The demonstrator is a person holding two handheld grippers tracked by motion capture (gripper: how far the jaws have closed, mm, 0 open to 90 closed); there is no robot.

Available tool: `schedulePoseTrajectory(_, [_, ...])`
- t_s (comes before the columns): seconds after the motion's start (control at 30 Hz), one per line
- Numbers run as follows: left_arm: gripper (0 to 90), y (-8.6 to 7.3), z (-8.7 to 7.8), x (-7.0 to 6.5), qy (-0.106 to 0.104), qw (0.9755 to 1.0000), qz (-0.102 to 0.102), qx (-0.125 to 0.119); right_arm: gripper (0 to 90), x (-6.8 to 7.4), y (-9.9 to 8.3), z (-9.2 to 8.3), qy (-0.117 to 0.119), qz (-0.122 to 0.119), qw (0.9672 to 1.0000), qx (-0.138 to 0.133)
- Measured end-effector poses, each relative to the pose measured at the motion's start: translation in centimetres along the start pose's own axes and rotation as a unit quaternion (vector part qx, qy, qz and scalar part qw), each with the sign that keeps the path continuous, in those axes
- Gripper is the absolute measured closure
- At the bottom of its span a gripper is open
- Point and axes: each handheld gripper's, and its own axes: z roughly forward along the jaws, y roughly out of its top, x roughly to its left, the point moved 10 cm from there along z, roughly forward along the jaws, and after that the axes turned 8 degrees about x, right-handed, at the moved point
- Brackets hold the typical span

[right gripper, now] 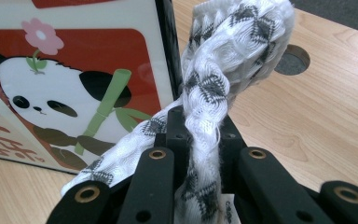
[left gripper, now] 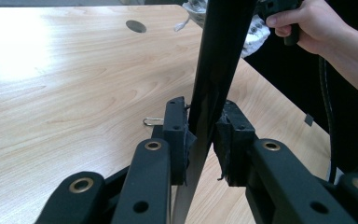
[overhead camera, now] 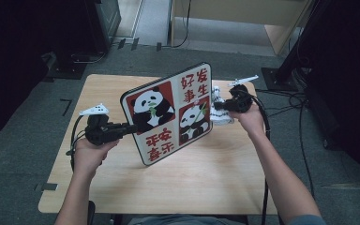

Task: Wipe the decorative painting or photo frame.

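cloth [overhead camera: 219,108] half behind panda board [overhead camera: 168,112]

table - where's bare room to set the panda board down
Bare wood on the table along the near edge, between the forearms, and at the far-left corner beyond the left gripper. Crowded far right: panda board, white cloth and right gripper.

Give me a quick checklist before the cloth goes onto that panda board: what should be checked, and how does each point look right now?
1. Left gripper fingers clamped on the panda board edge: ok.
2. Right gripper fingers pinched on the white cloth: ok.
3. Board tilted upright, printed face toward the person: ok.
4. Board's lower edge resting on the table: cannot tell.
5. Cloth close beside the board's edge: ok.
6. Cloth spread flat for wiping: not ok, it is bunched.
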Motion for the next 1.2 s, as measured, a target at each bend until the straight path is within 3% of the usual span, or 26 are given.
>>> schedulePoseTrajectory(0.4, [75.9,0.0,0.0,0.0,-0.001,1.0000,-0.002,-0.002,81.9,-0.3,-1.7,1.2,-0.006,-0.001,1.0000,0.001])
schedulePoseTrajectory(0.83, [75.5,0.0,0.0,0.1,-0.001,1.0000,-0.003,-0.002,81.6,-0.6,-4.5,3.0,-0.002,0.022,0.9998,0.000])
schedulePoseTrajectory(1.2, [75.1,0.0,0.1,0.1,0.000,1.0000,-0.005,-0.003,81.6,-0.8,-5.7,3.5,0.002,0.027,0.9996,-0.006])
